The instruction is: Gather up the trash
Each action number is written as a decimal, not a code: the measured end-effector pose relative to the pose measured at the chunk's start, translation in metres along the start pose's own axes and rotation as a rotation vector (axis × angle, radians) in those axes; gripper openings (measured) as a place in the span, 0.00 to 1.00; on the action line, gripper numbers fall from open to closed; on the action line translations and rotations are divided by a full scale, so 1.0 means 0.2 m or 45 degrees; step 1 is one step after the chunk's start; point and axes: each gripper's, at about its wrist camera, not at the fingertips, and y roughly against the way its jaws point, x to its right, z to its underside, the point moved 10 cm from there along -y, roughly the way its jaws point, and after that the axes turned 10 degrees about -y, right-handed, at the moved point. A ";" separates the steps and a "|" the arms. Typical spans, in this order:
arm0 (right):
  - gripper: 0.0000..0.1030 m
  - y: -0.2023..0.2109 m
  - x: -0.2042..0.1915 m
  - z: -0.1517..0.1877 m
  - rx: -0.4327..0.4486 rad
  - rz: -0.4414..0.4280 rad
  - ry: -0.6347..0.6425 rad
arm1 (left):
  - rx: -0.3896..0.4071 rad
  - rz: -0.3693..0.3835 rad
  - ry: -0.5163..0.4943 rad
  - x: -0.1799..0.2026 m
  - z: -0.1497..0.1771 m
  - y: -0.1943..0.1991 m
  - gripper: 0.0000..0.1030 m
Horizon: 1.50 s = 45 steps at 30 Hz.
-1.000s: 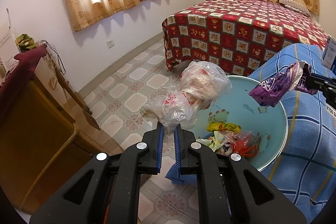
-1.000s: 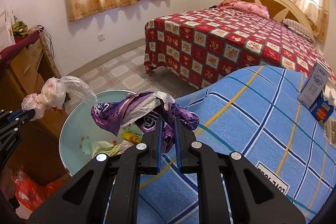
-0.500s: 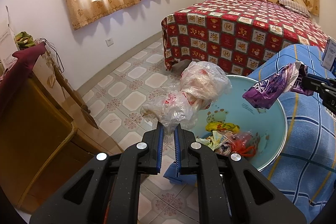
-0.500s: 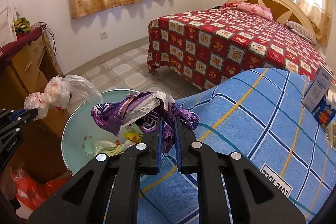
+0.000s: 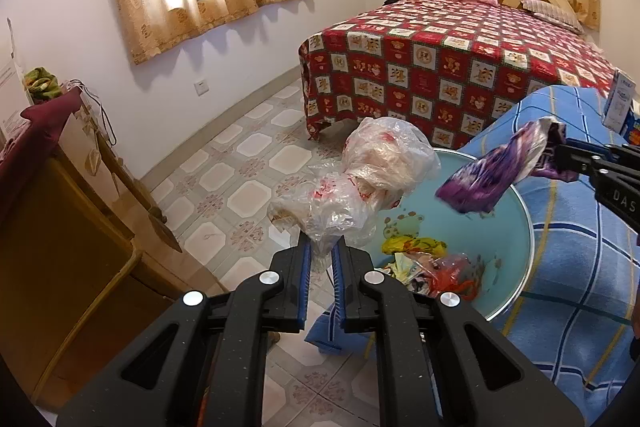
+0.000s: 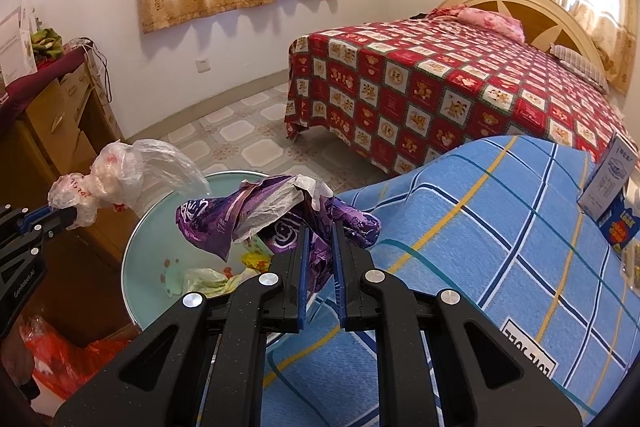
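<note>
My left gripper (image 5: 320, 247) holds a crumpled clear plastic bag (image 5: 372, 171) with red print. Its jaws are opening, with the bag's neck still pinched between the blue pads. The bag hangs over the near rim of a light blue basin (image 5: 516, 227) that holds several bits of trash. My right gripper (image 6: 320, 231) is shut on a purple wrapper (image 6: 240, 215), which juts out over the basin (image 6: 160, 239). In the right wrist view the left gripper (image 6: 68, 219) and clear bag (image 6: 120, 171) sit at the left. In the left wrist view the right gripper (image 5: 560, 155) and the wrapper (image 5: 492, 175) come in from the right.
The basin sits against a blue checked blanket (image 6: 480, 227). A bed with a red patterned cover (image 5: 440, 67) stands behind. A wooden cabinet (image 5: 60, 227) is at the left, a red bag (image 6: 68, 359) on the tiled floor, and small boxes (image 6: 608, 187) on the blanket at the right.
The gap between the left gripper's pads has widened a touch around the clear bag. The purple wrapper has drifted slightly further over the basin. Both hands have stayed nearly still.
</note>
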 end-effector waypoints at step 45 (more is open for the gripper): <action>0.71 0.77 0.20 0.02 0.374 0.094 -0.119 | 0.347 0.015 0.062 -0.04 -0.23 0.59 0.94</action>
